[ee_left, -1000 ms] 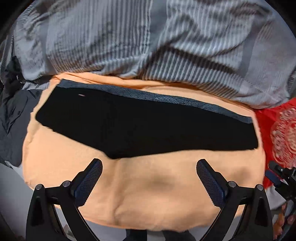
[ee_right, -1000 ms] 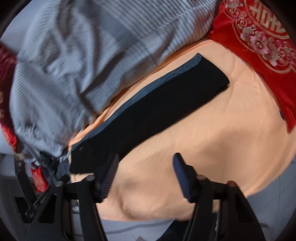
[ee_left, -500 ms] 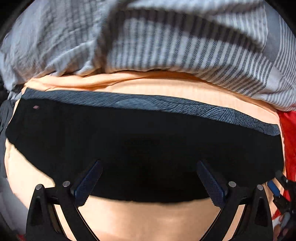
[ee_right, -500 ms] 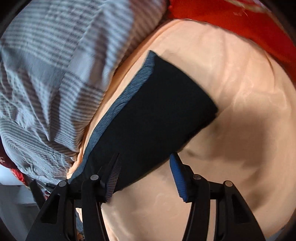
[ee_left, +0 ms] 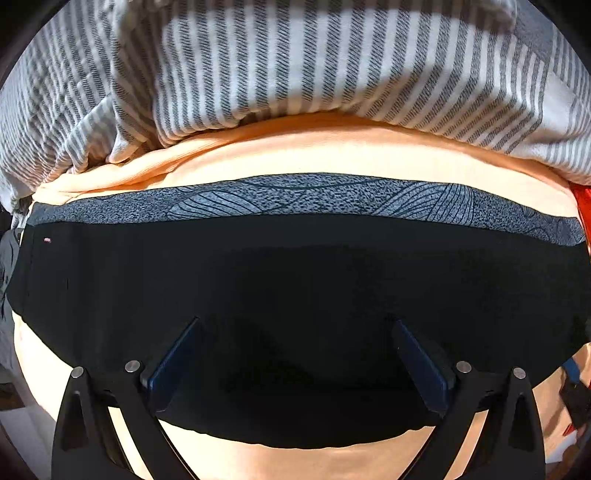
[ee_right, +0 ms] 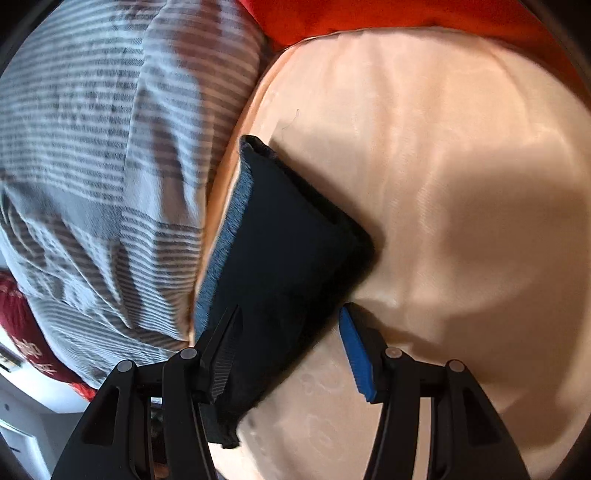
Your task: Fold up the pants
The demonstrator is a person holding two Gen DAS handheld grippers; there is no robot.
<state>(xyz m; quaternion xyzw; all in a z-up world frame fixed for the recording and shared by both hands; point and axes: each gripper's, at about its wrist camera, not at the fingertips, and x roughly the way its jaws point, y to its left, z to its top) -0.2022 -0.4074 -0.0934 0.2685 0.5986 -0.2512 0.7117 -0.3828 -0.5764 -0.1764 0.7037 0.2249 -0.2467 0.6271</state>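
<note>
A: How does the left gripper point(ee_left: 295, 354) sit?

B: It points straight down at the black pants point(ee_left: 295, 295), close above them. Its jaws are spread wide, both blue pads over the dark cloth near the pants' near edge, with nothing pinched between them. Whether the pads touch the fabric, I cannot tell.

A: And the right gripper point(ee_right: 291, 343)?

B: It tilts down at a slant toward one narrow end of the pants point(ee_right: 288, 266). Its jaws are apart and have just been opening a little further. The near corner of the pants lies between them: the dark ribbed pad sits over the cloth, and the blue pad stands just off the pants' edge, over the peach sheet point(ee_right: 461, 184). The pads do not press the cloth.

A: Where do the pants lie?

B: Flat on the peach sheet point(ee_left: 332, 155), folded into a long band. A grey patterned strip point(ee_left: 314, 195) runs along the pants' far edge. Beyond that edge, past a strip of bare sheet, lies a grey striped blanket point(ee_left: 295, 66), also seen bunched beside the pants in the right view point(ee_right: 92, 166).

A: Anything hard to read?

B: The pants are so dark that their folds barely show. In the left view their right end runs out of the picture. Red cloth point(ee_right: 369, 14) lies beyond the sheet, away from the pants, cut off by the edge. The hands holding the grippers are not visible.
</note>
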